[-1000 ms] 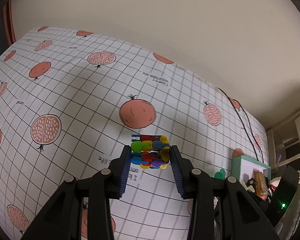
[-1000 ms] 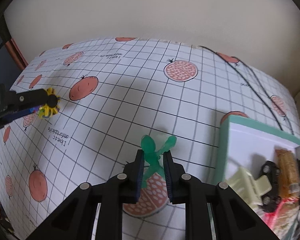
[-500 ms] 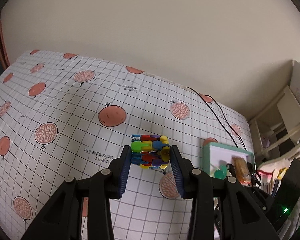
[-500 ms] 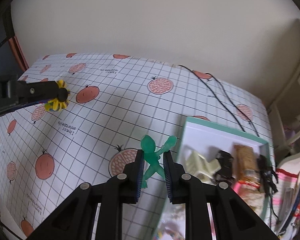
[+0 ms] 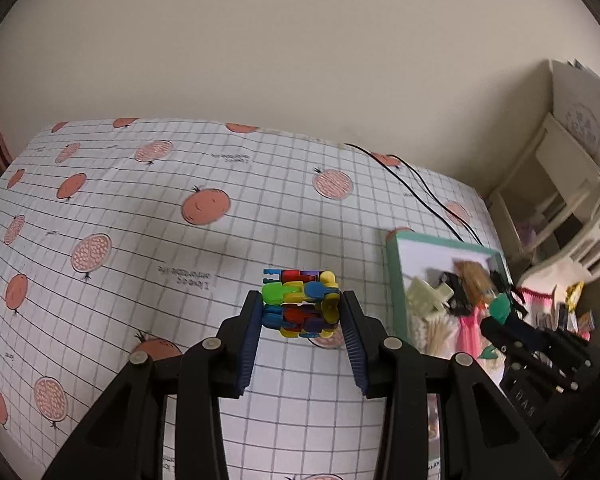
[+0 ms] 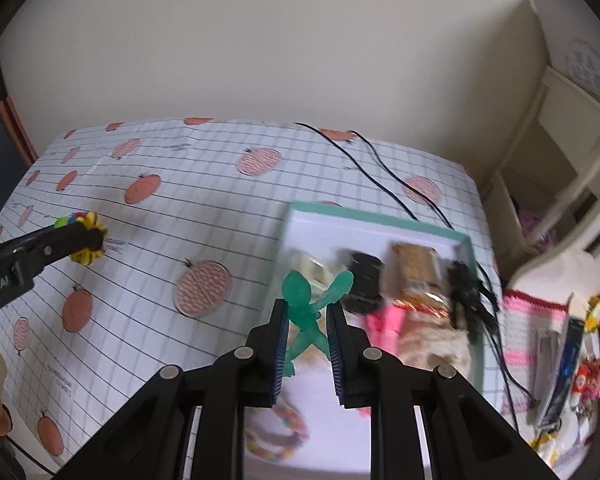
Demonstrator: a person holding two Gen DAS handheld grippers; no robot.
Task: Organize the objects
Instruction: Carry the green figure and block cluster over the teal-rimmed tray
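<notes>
Left gripper (image 5: 300, 312): its fingers are closed onto a multicoloured toy block (image 5: 299, 304), held in the air above the worktop (image 5: 148, 240), some way short of the tray.
Right gripper (image 6: 306, 334): narrow, its fingers pinching a green toy figure (image 6: 306, 312) by the body, with head and one arm sticking out past the tips.
Tray (image 6: 380, 222): a teal-rimmed white box on the right side of the gridded pomegranate cloth. From where the right gripper looks, the figure hangs above the tray's near-left part.
Already inside: a pale clip, a small black car (image 6: 365, 280), a wrapped snack bar (image 6: 416, 280), something pink and a beaded loop; the frame is blurred, so finer detail is hard to tell.
Step in hand: I'd say both toys are being carried to the tray, the green one first.
Risk, drop: the figure is thin and springy-looking. Released from height, it could bounce off the clutter and land outside the rim.
Risk, crowding: the two grippers are converging on one tray, so they might knock each other if both arrive together.
Risk, cable: a black cable (image 5: 420, 196) runs just behind the tray and could snag a low pass.
Risk, block: it looks built of linked pieces, so a loose squeeze may let it flex and slip.
</notes>
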